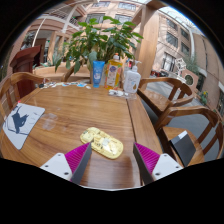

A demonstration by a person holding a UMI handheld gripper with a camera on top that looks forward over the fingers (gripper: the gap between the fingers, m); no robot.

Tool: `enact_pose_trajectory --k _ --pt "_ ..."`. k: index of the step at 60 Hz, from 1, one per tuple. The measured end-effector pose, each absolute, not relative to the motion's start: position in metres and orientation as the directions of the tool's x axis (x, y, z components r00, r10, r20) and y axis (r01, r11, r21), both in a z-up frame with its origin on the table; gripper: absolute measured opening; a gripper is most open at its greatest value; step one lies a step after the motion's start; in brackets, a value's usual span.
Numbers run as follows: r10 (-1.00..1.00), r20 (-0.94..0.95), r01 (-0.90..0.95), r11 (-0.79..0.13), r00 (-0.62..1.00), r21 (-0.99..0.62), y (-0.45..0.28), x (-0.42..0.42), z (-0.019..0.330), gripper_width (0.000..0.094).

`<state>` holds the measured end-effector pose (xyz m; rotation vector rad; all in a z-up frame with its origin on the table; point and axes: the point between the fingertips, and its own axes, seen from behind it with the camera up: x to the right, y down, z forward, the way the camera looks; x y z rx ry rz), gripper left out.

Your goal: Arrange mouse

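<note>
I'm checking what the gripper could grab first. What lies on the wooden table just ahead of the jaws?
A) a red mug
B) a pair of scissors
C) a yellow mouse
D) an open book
C: a yellow mouse rests on the wooden table just ahead of the gripper, whose jaws stand open and empty, not touching it.

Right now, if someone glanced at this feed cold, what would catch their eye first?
Probably the yellow patterned mouse lying on the round wooden table, just ahead of the open gripper, not between its fingers. Next, the leafy green potted plant at the table's far side, with a blue carton before it. A white mat with a dark print lies left of the mouse.
</note>
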<state>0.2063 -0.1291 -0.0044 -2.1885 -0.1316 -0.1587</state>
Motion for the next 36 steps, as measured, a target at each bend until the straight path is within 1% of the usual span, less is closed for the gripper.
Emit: enact_pose_trajectory --k 4,12,18,22,25,30,32,36 --pt "0.044 0.148 0.146 -0.574 0.988 -0.806 -0.107 0.209 -0.01 0.0849" --pt "0.034 0.12 0.117 -0.581 0.992 -0.805 -0.079 0.199 -0.007 0.085" --pt "0.027 0.059 0.063 -0.598 0.998 -0.799 -0.06 0.196 -0.011 0.0804" --pt "0.012 0.007 0.013 -0.611 1.0 -0.792 -0.052 0.192 -0.013 0.0741" --pt "0.008 0.017 0.019 -0.604 1.0 -0.797 -0.048 0.193 -0.014 0.0692" --pt "0.022 0.017 0.027 -0.593 1.0 -0.805 -0.045 0.185 -0.014 0.0475" --pt "0.012 0.035 0.035 -0.588 0.999 -0.808 -0.046 0.185 -0.013 0.0467" --pt "-0.003 0.059 0.045 -0.589 0.998 -0.807 -0.046 0.184 -0.013 0.0419"
